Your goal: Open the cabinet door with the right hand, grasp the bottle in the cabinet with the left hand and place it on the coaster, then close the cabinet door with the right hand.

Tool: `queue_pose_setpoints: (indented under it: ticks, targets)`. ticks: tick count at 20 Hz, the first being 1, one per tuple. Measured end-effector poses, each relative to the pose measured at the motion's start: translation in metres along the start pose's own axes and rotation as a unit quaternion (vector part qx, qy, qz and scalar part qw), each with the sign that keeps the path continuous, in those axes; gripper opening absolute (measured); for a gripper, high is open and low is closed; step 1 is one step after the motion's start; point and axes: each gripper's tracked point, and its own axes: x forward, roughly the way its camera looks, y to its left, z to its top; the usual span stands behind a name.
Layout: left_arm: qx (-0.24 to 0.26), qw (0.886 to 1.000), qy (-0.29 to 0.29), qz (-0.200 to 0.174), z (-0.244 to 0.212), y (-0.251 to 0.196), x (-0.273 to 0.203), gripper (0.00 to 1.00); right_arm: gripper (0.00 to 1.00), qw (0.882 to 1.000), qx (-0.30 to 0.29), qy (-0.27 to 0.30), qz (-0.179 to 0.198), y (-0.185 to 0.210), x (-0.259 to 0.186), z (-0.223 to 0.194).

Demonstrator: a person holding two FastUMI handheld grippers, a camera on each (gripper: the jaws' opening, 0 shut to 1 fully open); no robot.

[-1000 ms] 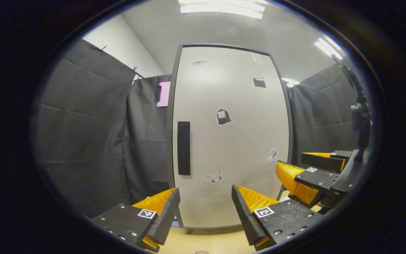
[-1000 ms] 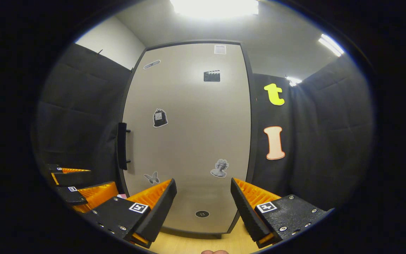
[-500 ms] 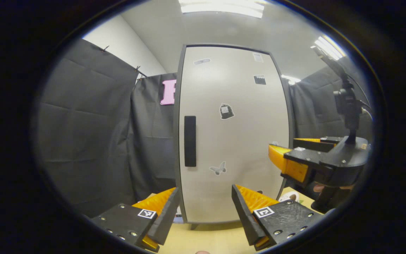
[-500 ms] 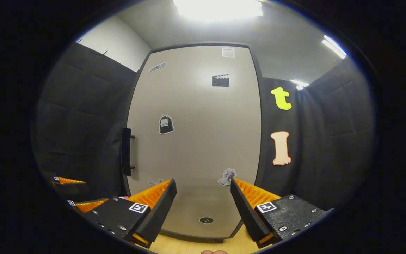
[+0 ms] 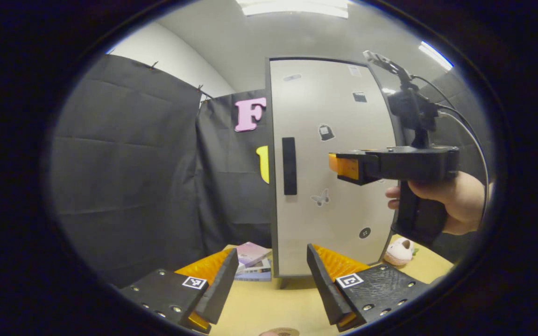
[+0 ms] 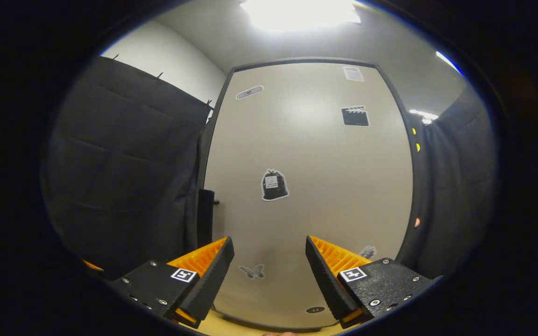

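On the left edge of the cabinet door [image 5: 329,168] sits the dark vertical handle [image 5: 289,165]; the door is closed, so the bottle behind it and the coaster cannot be located. In the right gripper view the same handle [image 6: 206,217] lies low and left of the right gripper [image 6: 269,273], whose fingers stand wide apart with nothing between them.

Judgement, step in hand: reach for the handle with the right gripper. From the left gripper view, that gripper [image 5: 343,167], carried by a hand [image 5: 451,198], hangs in front of the door, right of the handle and apart from it. Shift it leftward, straddle the bar, close fully, then pull along the hinge arc, not straight back.

The left gripper [image 5: 271,280] is wide open, empty, low over the wooden tabletop [image 5: 269,308], near stacked books [image 5: 252,267]. Keep it out of the door's swing.
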Motion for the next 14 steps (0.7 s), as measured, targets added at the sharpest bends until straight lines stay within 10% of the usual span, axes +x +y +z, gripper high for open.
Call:
queue_pose_setpoints:
  ticks: [14]
  targets:
    - [0.006, 0.996, 0.019, 0.085, -0.022, 0.080, -0.054, 0.89, 0.90, 0.999, -0.017, 0.031, 0.033, 0.079, 0.062, -0.033]
